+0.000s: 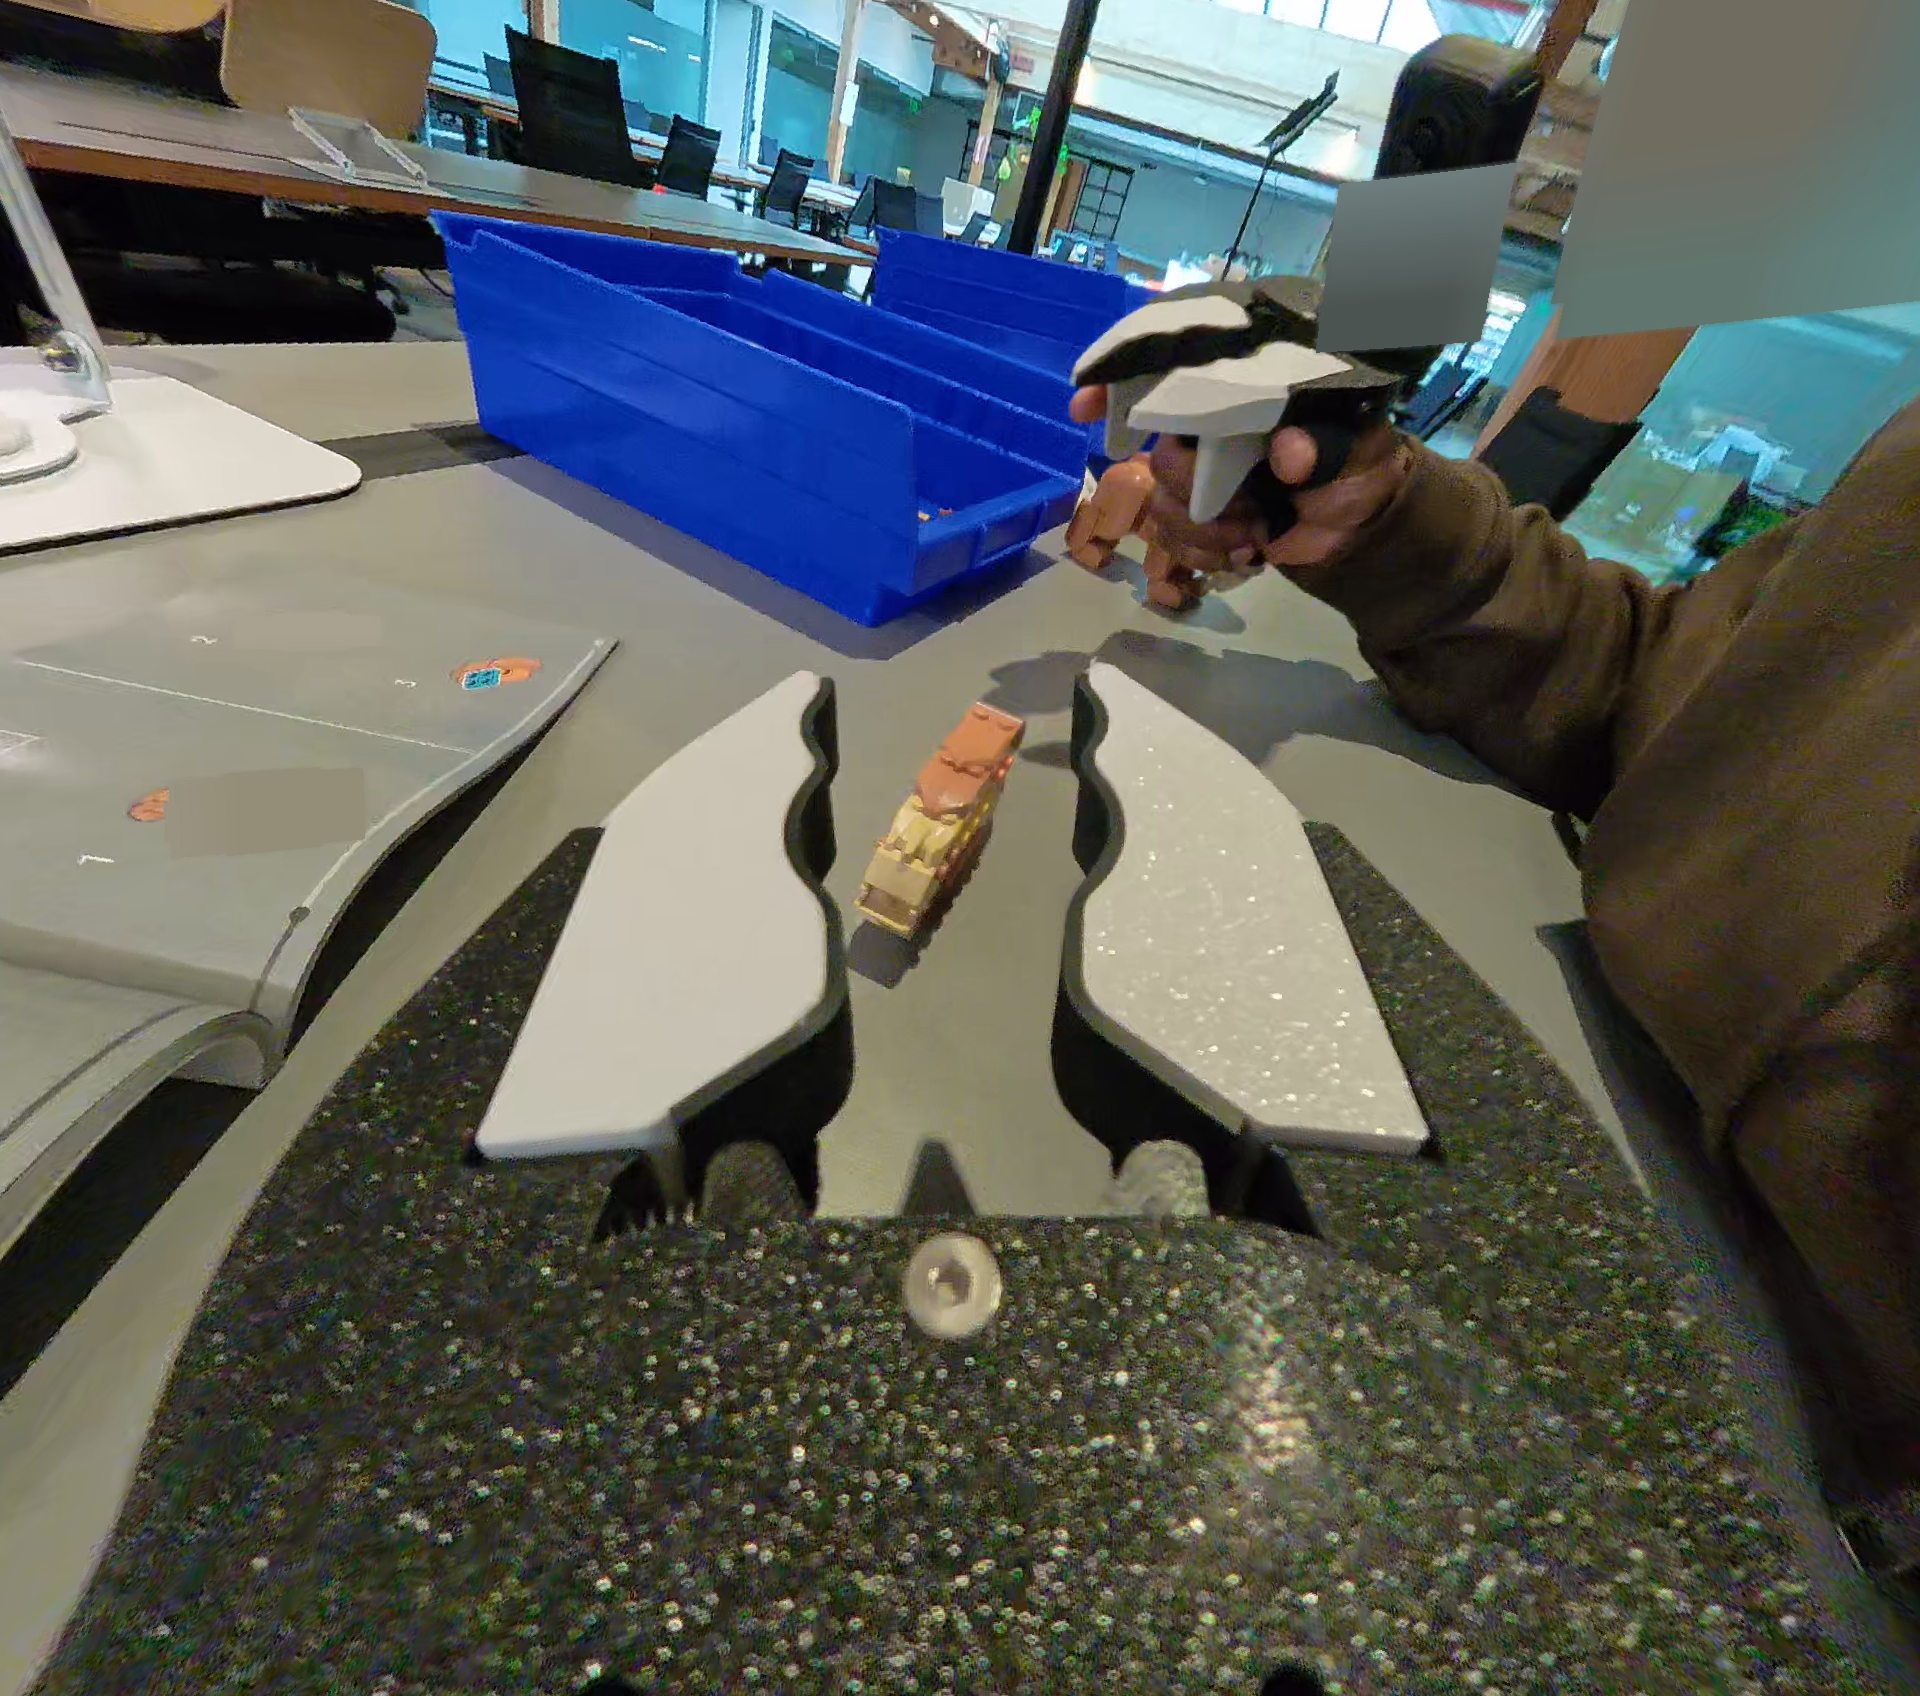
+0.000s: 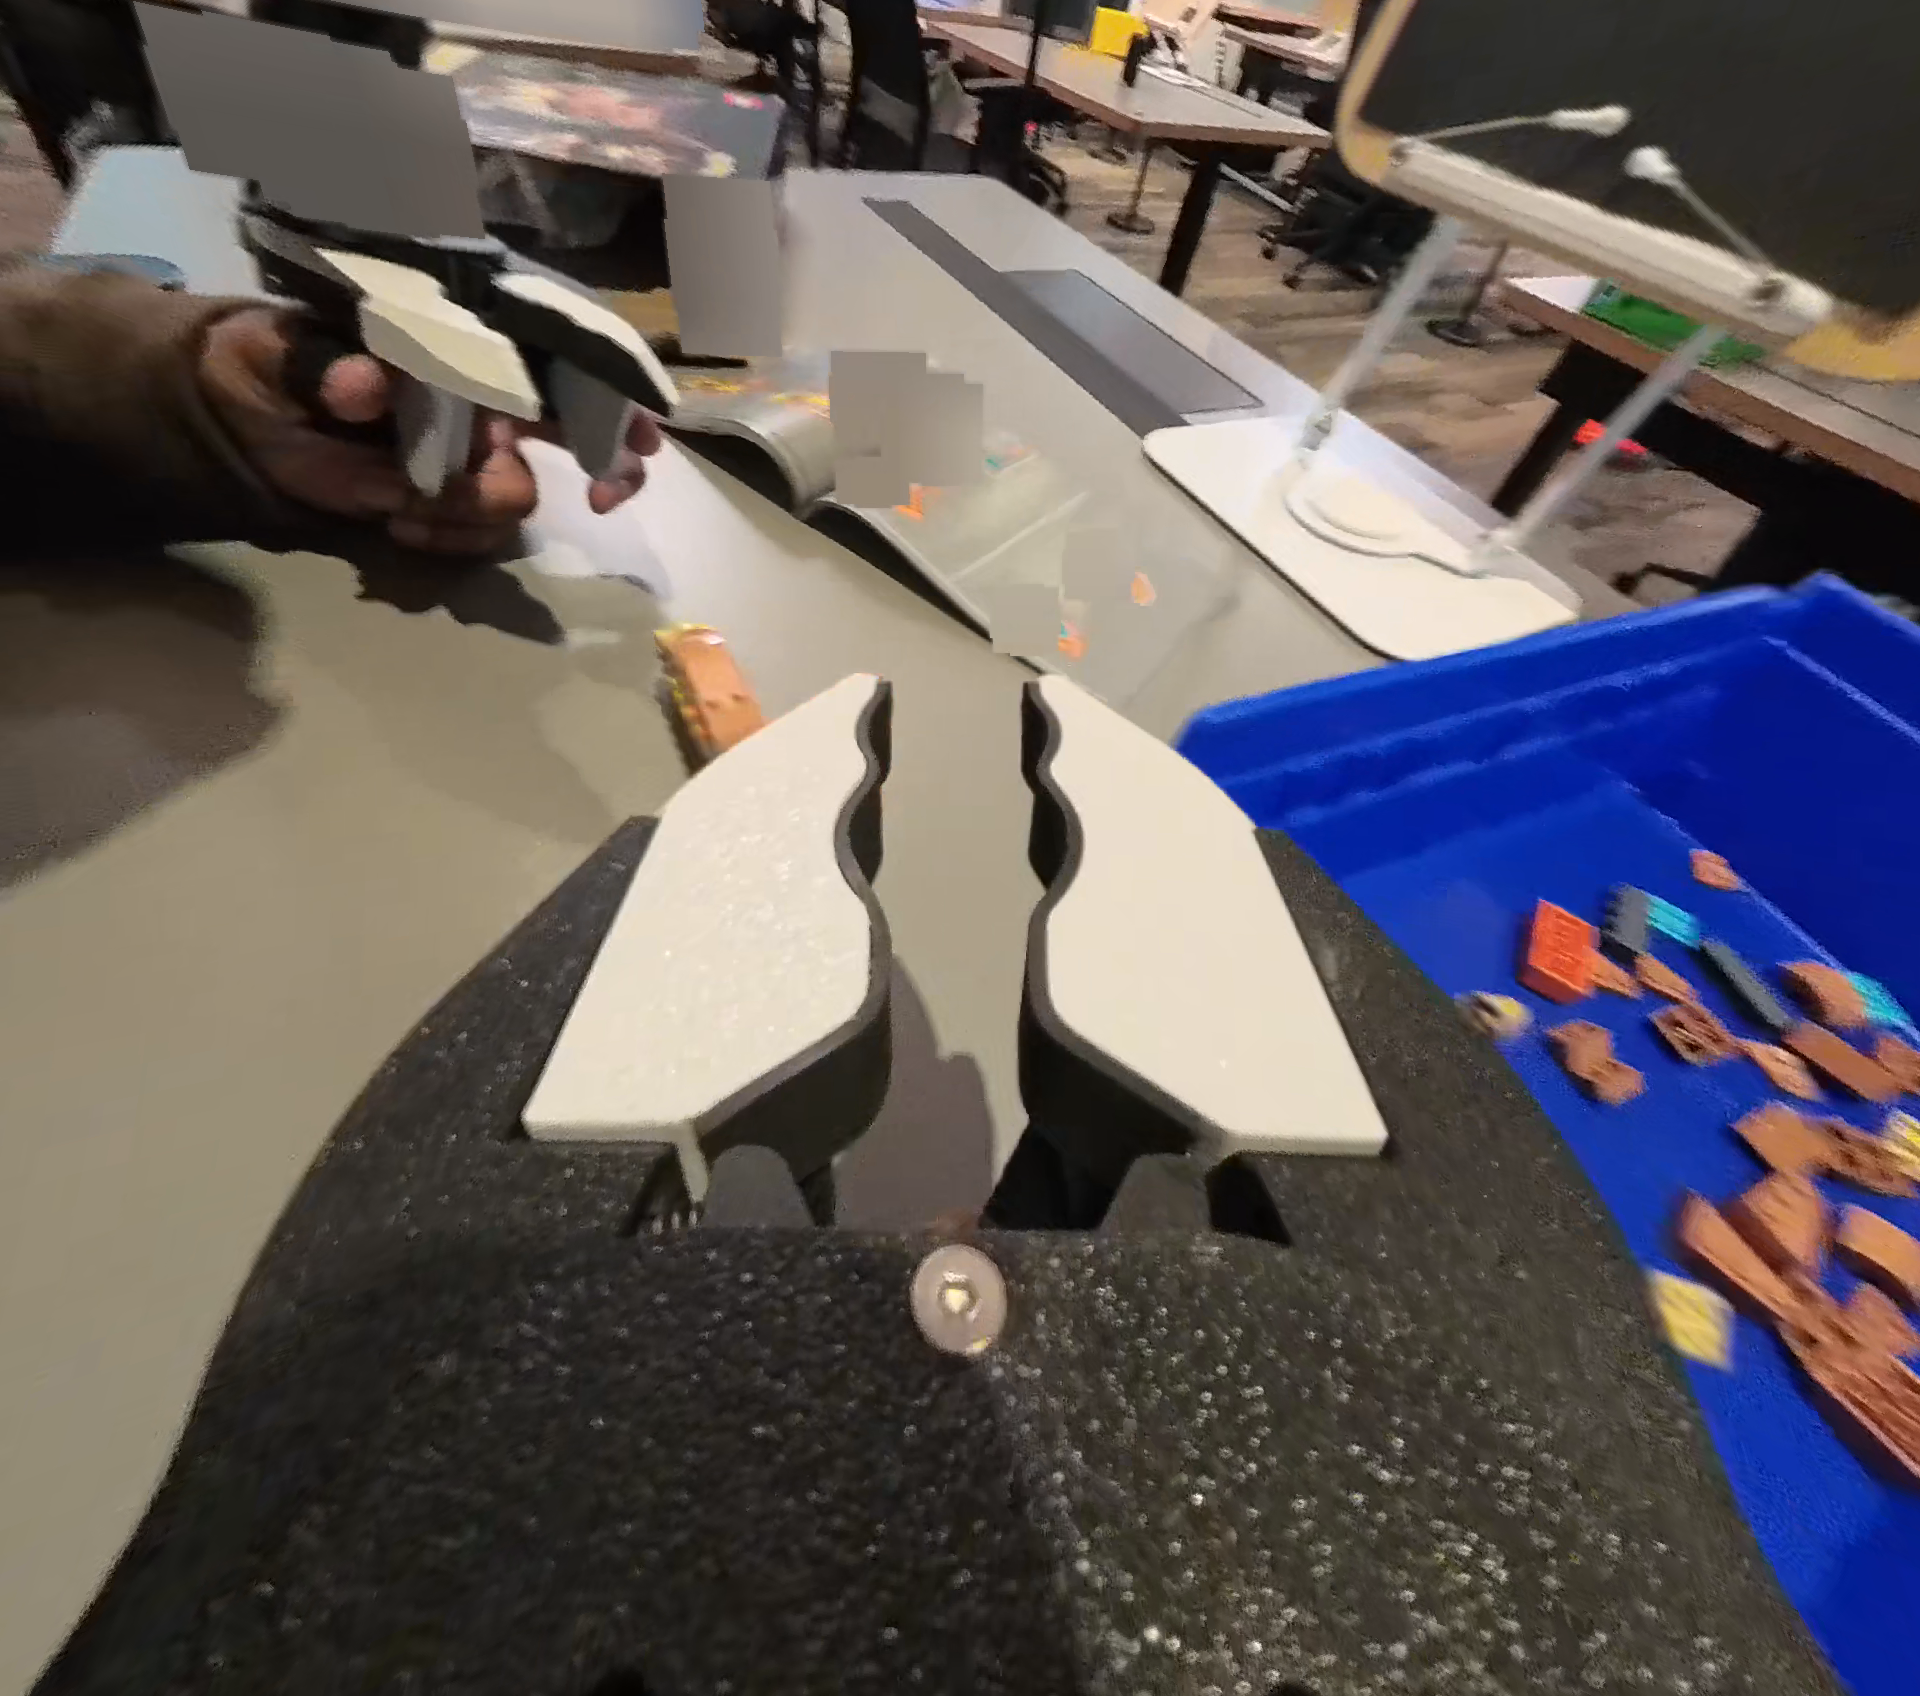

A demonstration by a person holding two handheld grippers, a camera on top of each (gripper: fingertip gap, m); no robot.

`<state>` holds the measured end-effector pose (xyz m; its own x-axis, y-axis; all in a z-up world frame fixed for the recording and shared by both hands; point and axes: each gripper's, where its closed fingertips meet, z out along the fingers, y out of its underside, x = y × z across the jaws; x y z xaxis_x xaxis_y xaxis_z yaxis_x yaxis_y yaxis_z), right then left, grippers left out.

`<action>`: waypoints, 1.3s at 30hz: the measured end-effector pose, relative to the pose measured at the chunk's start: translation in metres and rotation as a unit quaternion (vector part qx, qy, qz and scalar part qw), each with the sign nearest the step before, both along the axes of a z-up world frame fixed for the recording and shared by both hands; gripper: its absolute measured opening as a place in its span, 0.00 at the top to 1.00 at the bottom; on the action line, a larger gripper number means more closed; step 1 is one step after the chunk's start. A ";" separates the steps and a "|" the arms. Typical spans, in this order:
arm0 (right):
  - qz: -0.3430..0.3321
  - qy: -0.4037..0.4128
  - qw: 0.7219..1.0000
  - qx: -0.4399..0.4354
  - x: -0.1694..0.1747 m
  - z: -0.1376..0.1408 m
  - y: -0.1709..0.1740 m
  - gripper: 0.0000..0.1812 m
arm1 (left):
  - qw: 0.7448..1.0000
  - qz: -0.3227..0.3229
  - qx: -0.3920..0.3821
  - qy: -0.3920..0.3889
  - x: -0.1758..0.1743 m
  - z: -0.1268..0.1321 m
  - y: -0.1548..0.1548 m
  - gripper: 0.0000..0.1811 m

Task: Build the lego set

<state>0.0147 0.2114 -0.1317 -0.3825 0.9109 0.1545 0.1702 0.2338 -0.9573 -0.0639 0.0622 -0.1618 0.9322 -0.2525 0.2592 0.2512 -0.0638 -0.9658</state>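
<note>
Fingers of my left gripper (image 1: 951,737) are spread, and between them a small tan and brown lego assembly (image 1: 940,825) lies on the grey table (image 1: 727,607), touching neither finger. My right gripper (image 2: 956,737) is also spread and holds nothing; only bare table is between its fingers. Just right of it stands a blue plastic bin (image 2: 1455,773) with many loose brown and orange lego pieces (image 2: 1766,1158) inside. To the left lies an open instruction booklet (image 1: 260,763). Farther, beside the bin, a brown lego figure (image 1: 1122,519) stands on the table.
</note>
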 end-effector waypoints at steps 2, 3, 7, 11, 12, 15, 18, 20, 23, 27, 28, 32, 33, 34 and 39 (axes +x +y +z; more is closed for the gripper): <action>-0.031 -0.017 0.999 0.033 0.004 0.003 0.027 0.87 | 1.000 0.001 0.007 -0.009 -0.003 0.002 0.000 0.77; -0.046 -0.033 0.997 0.052 0.005 0.004 0.041 0.88 | 1.000 0.003 0.011 -0.011 -0.004 0.003 0.000 0.77; -0.052 -0.119 0.974 0.188 -0.011 0.010 0.095 0.90 | 1.000 0.002 0.017 -0.014 -0.005 0.004 0.002 0.78; 0.062 -0.220 0.901 0.369 -0.042 -0.016 0.132 0.88 | 1.000 -0.003 0.016 -0.001 -0.001 0.004 0.002 0.78; 0.086 -0.263 0.888 0.368 -0.047 -0.028 0.140 0.88 | 1.000 -0.002 0.018 0.001 -0.001 0.004 0.002 0.78; 0.151 -0.343 0.864 0.337 -0.059 -0.062 0.148 0.87 | 1.000 -0.001 0.020 0.000 -0.001 0.005 0.001 0.78; 0.175 -0.394 0.841 0.326 -0.064 -0.085 0.155 0.88 | 1.000 -0.001 0.021 -0.006 -0.002 0.005 0.001 0.78; 0.179 -0.416 0.836 0.309 -0.066 -0.094 0.156 0.89 | 1.000 -0.001 0.022 -0.010 -0.004 0.005 0.001 0.78; 0.175 -0.442 0.826 0.303 -0.067 -0.104 0.160 0.89 | 1.000 -0.002 0.021 -0.009 -0.003 0.005 0.001 0.78; 0.169 -0.456 0.825 0.289 -0.072 -0.111 0.162 0.87 | 1.000 -0.003 0.021 -0.002 -0.001 0.005 0.001 0.78; 0.168 -0.460 0.824 0.287 -0.073 -0.114 0.162 0.86 | 1.000 -0.002 0.021 -0.002 -0.001 0.005 0.001 0.78; 0.164 -0.474 0.817 0.286 -0.074 -0.124 0.162 0.84 | 1.000 -0.002 0.024 -0.003 -0.002 0.005 0.001 0.79; 0.162 -0.477 0.814 0.289 -0.074 -0.126 0.162 0.84 | 1.000 -0.001 0.024 -0.002 -0.002 0.005 0.001 0.79; 0.160 -0.481 0.811 0.292 -0.073 -0.128 0.163 0.84 | 1.000 -0.002 0.024 -0.002 -0.002 0.005 0.001 0.79; 0.150 -0.479 0.814 0.294 -0.076 -0.131 0.163 0.92 | 1.000 -0.001 0.025 0.002 -0.001 0.006 0.000 0.79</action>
